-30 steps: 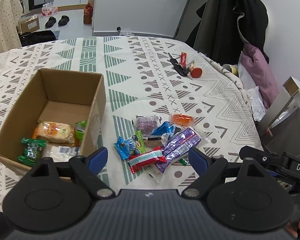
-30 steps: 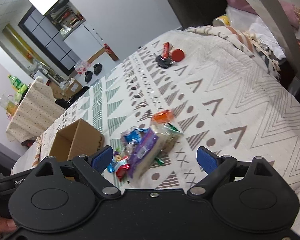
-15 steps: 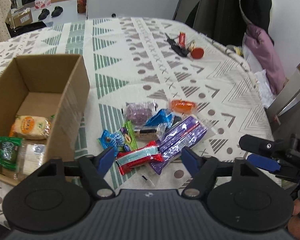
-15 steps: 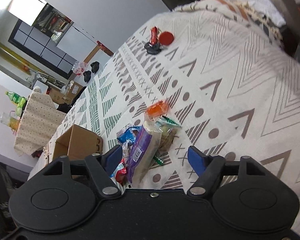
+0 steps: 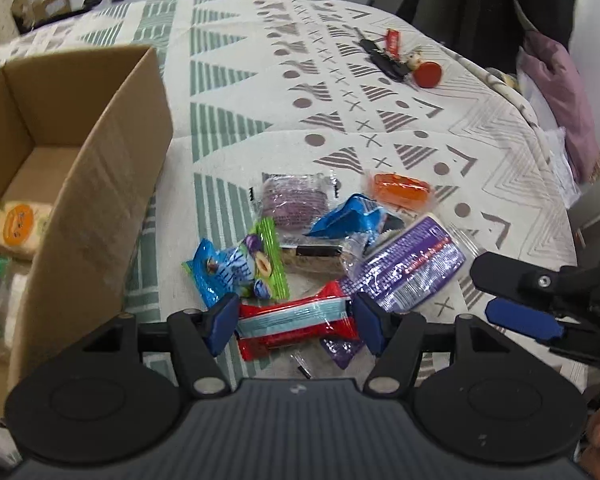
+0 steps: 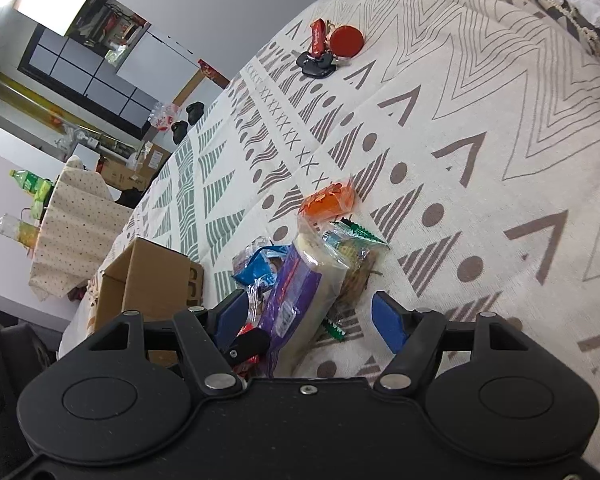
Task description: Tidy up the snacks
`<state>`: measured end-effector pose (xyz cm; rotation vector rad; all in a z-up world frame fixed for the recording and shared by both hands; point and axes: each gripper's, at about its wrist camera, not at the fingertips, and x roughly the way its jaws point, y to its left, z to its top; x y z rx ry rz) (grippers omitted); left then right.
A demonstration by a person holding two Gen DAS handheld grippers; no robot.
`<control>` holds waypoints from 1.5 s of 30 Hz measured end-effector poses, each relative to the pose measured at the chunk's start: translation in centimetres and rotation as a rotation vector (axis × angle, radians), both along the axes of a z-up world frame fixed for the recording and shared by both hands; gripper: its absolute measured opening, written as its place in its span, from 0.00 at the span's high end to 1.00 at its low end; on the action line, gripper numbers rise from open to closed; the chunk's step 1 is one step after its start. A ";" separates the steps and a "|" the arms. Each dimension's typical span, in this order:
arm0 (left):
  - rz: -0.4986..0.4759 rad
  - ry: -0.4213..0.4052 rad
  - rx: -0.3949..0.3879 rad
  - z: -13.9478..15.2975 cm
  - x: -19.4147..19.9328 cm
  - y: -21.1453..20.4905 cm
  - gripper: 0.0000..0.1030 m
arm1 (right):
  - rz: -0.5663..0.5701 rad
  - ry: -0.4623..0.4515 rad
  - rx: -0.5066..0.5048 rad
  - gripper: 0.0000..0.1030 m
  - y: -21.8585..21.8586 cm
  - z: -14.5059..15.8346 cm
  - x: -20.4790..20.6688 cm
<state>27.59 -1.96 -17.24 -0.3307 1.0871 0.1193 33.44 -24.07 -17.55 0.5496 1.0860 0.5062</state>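
Across the whole left wrist view lies a soft tablecloth (image 5: 228, 120) with green and grey triangles, dots and crosses. It makes a flat floor for everything else.

At the left edge of the frame stands a cardboard box (image 5: 100, 184), brown and stiff, with its top open. A few wrapped snacks (image 5: 18, 226) are inside already, so I think the box is where the rest should go.

Low in the middle of the frame sits the pile of loose snacks (image 5: 324, 240) — shiny, crinkly plastic packets heaped on each other. The biggest is a long purple pack (image 5: 410, 266). Below it is a red and pale blue bar (image 5: 296, 320), flat and long. Smaller ones are a blue bag (image 5: 350, 218), an orange sweet (image 5: 400, 190) in clear wrap and a round purple cake (image 5: 294, 200).

The left gripper (image 5: 294, 318) has its blue pads spread wide, one at each end of the red bar, not squeezing it yet. It looks lined up to pick that bar.

In the right wrist view, the right gripper (image 6: 312, 320) is spread wide too, low around the near end of the purple pack — holding nothing.

Far off, at the upper right of the left view, lie small keys (image 5: 384, 58) with a red round tag (image 5: 427, 74).
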 end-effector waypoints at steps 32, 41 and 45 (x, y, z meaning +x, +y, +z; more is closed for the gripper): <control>0.052 -0.032 -0.071 4.6 -3.0 1.1 0.98 | 0.030 -0.140 0.025 0.87 0.0 3.1 -3.0; 0.050 -0.075 -0.037 6.5 -4.2 0.9 1.00 | 0.046 -0.180 0.002 0.89 -0.2 4.4 -4.9; 0.052 -0.035 -0.017 5.3 -4.2 1.1 0.97 | 0.026 -0.154 -0.017 0.89 -0.5 4.2 -5.2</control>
